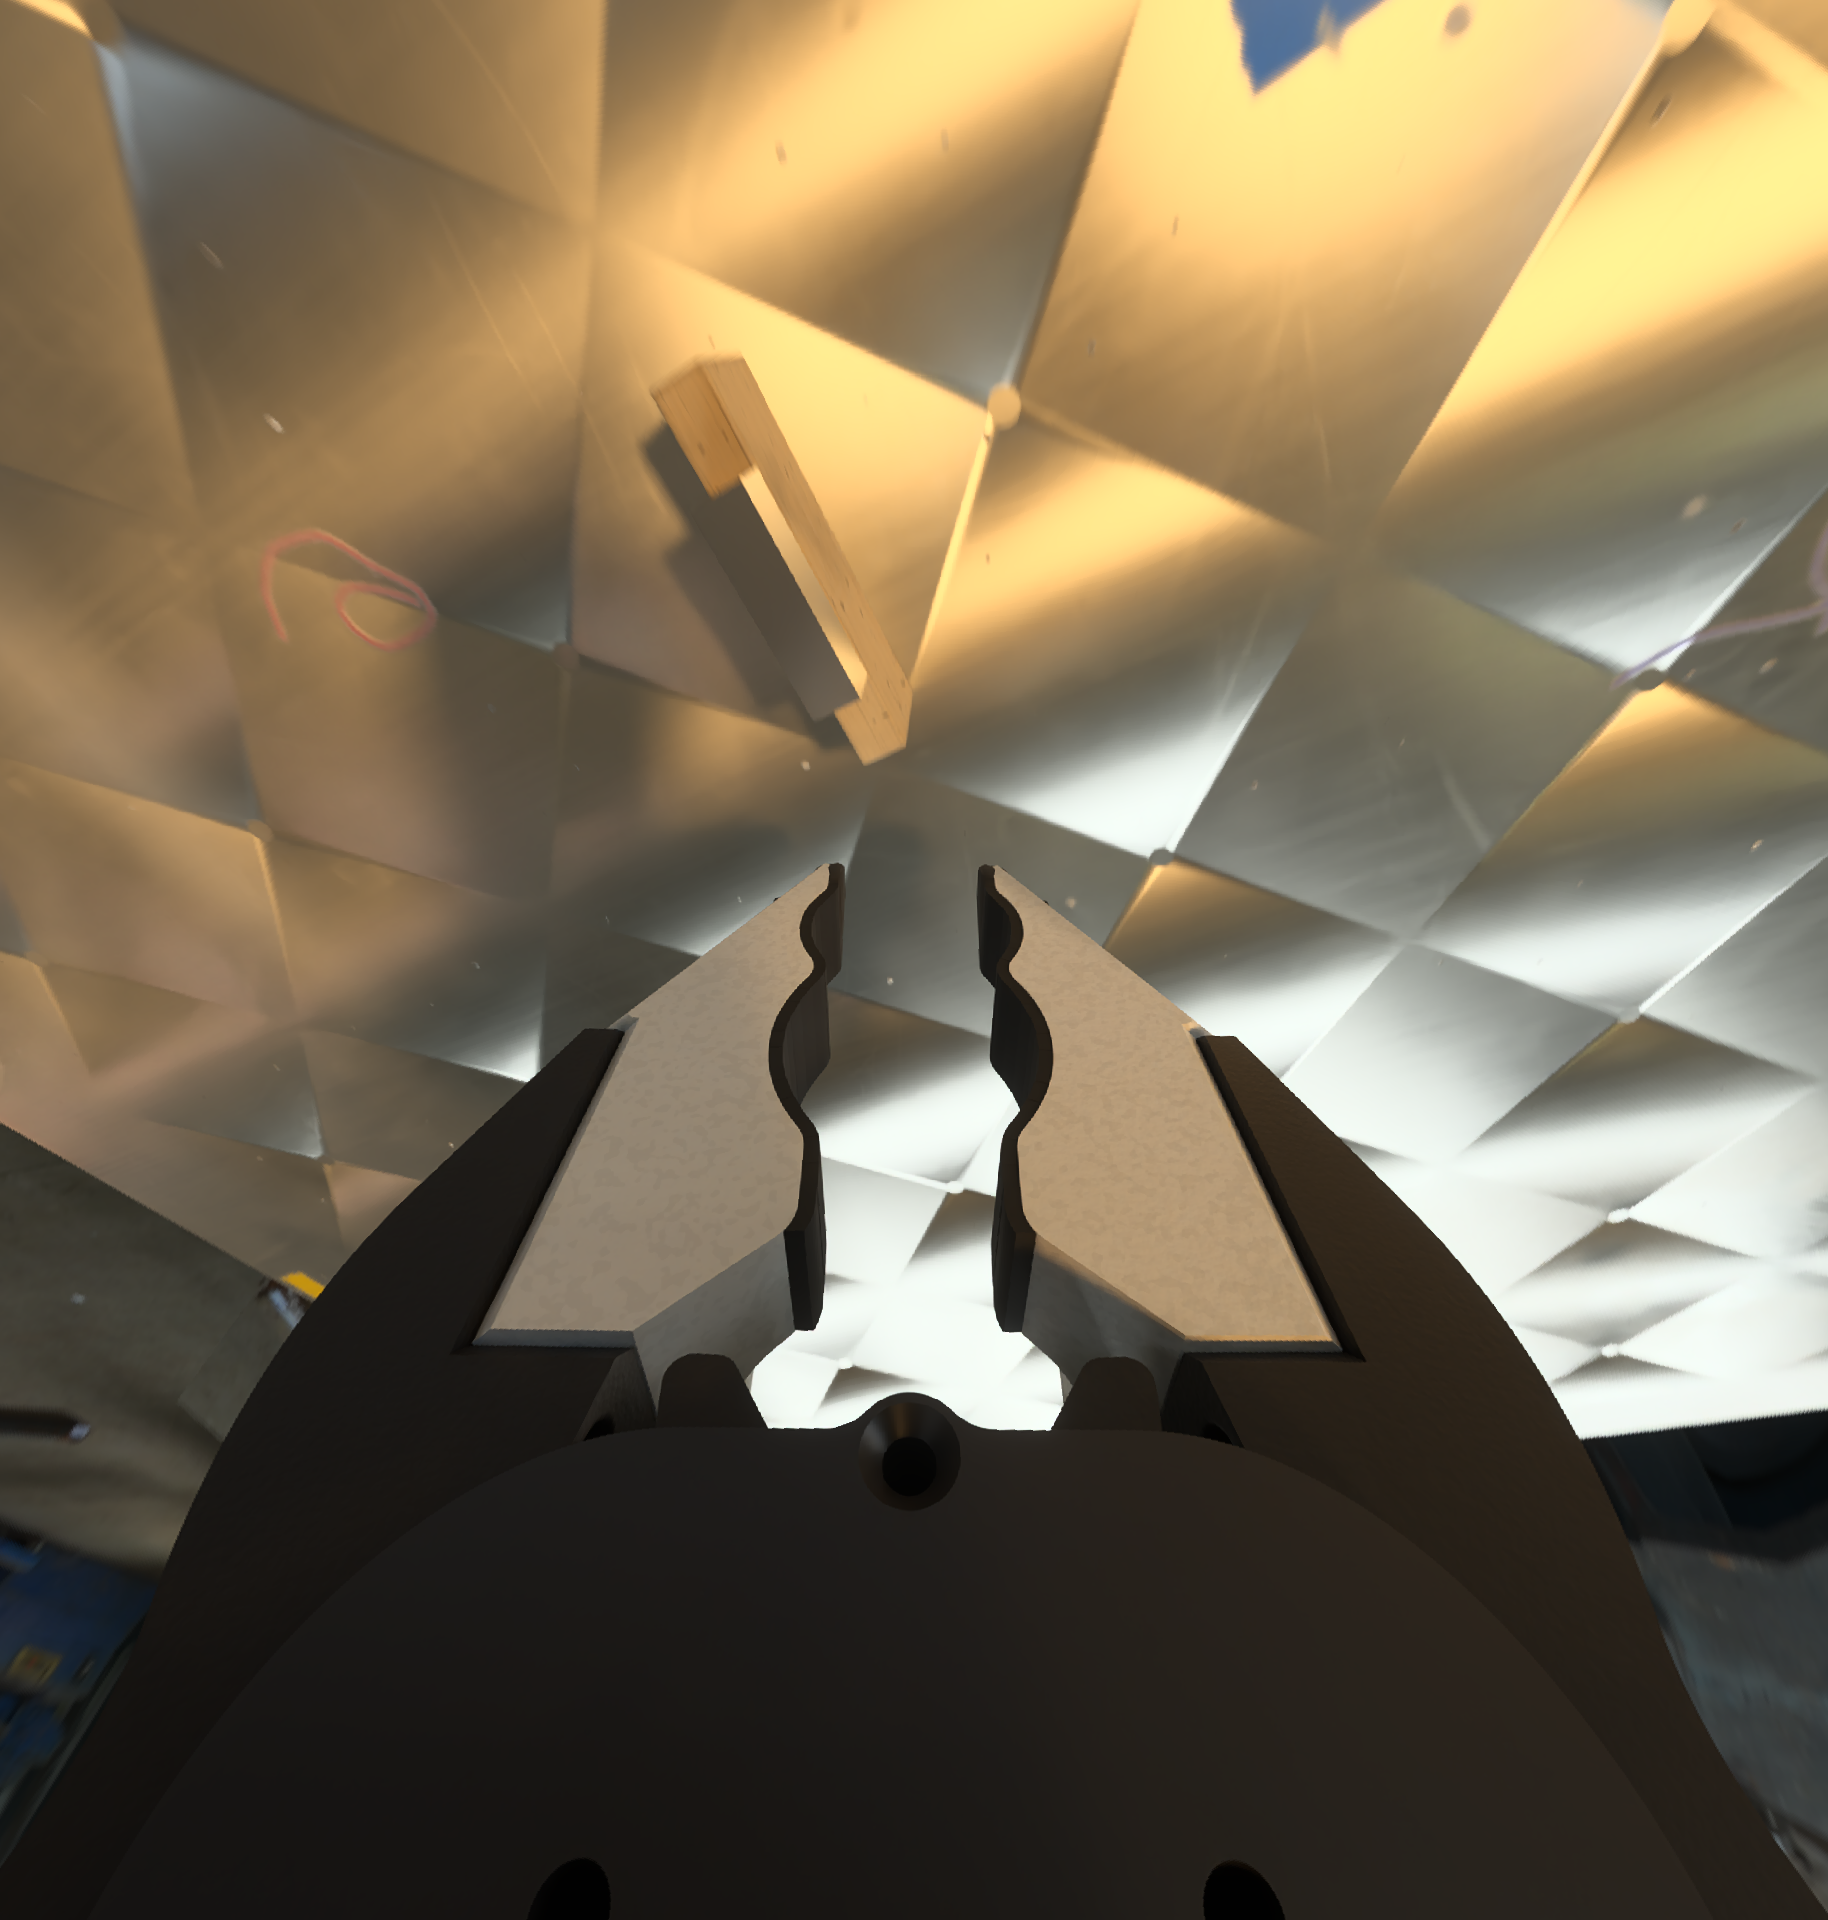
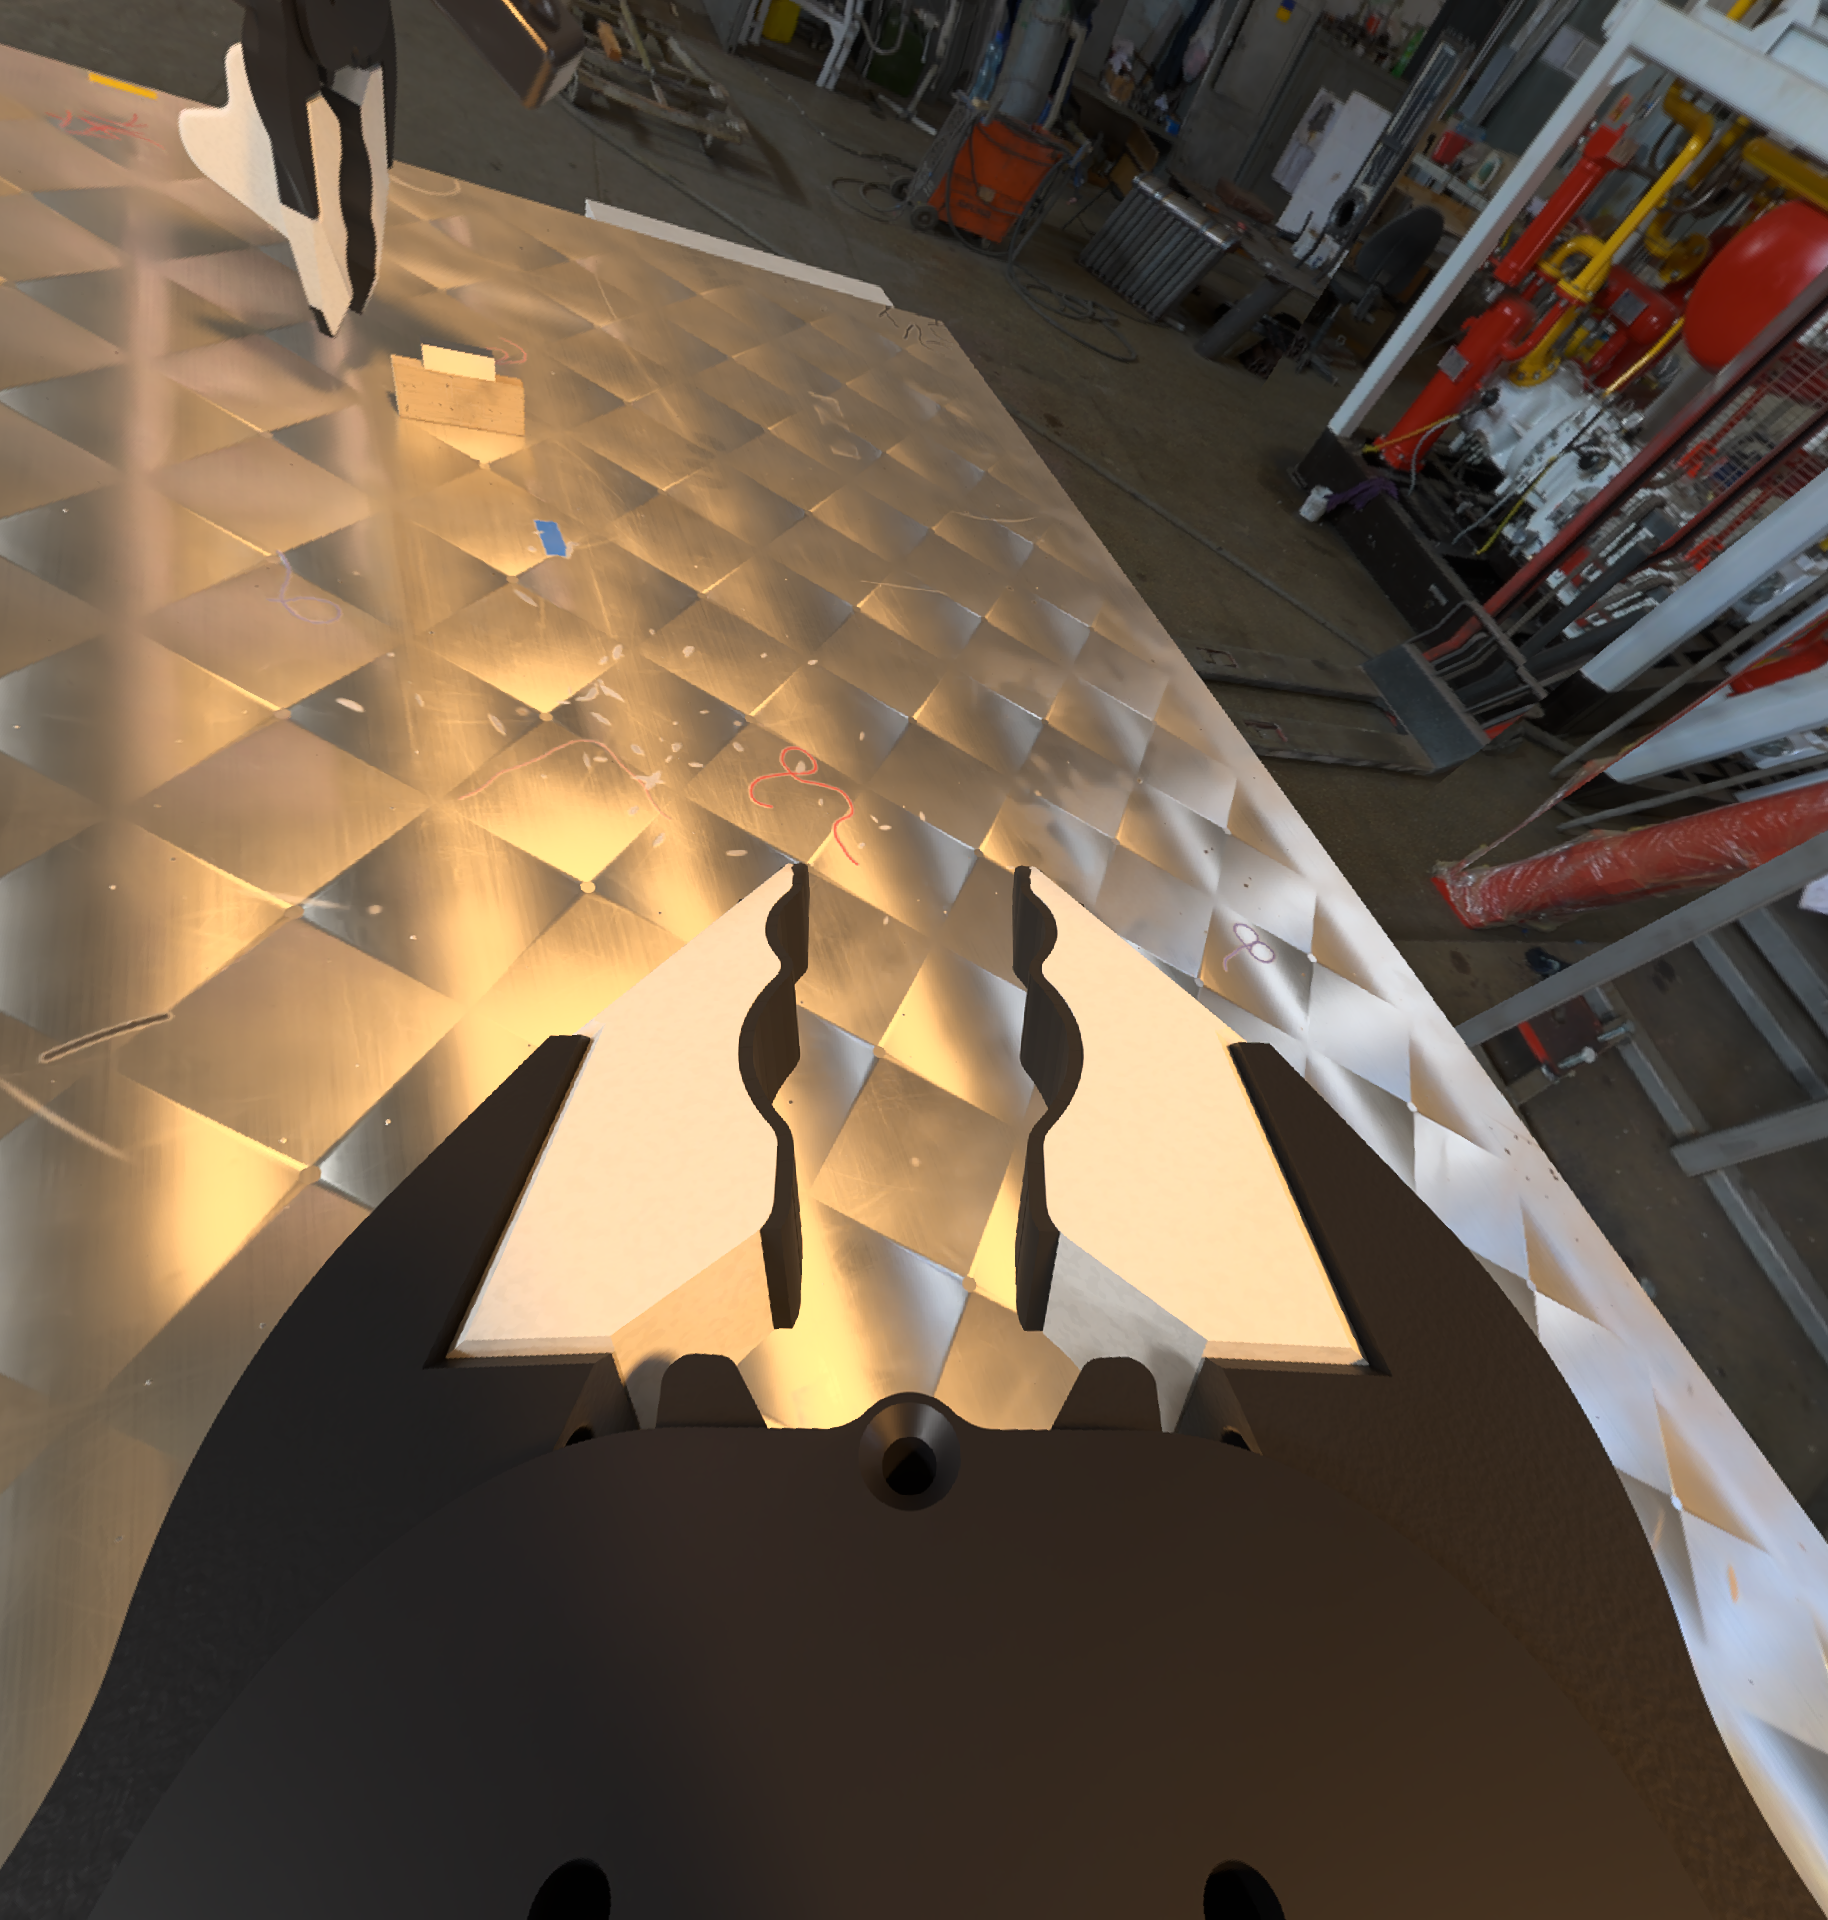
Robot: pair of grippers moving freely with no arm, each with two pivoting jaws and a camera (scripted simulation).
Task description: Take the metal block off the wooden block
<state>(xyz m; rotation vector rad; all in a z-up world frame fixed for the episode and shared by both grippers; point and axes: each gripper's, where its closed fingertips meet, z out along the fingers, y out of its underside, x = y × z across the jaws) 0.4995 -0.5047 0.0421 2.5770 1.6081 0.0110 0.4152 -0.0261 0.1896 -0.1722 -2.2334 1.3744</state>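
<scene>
A pale wooden block (image 1: pixel 837 582) lies flat on the shiny diamond-patterned metal table (image 1: pixel 1305 520). A smaller grey metal block (image 1: pixel 775 592) lies on top of it. My left gripper (image 1: pixel 910 883) is open and empty. It hovers above the table, short of the blocks, which lie ahead and slightly left of its fingertips. In the right wrist view the wooden block (image 2: pixel 458 405) sits far off at the upper left with the metal block (image 2: pixel 458 362) on top. The left gripper (image 2: pixel 333 301) hangs just above and left of them. My right gripper (image 2: pixel 910 883) is open and empty, far from the blocks.
A blue scrap (image 2: pixel 548 538) and red thread (image 2: pixel 806 790) lie on the table between my right gripper and the blocks. A pink thread (image 1: pixel 349 582) lies left of the blocks. The table edge (image 2: pixel 1409 1039) runs down the right, with workshop machinery (image 2: pixel 1616 312) beyond.
</scene>
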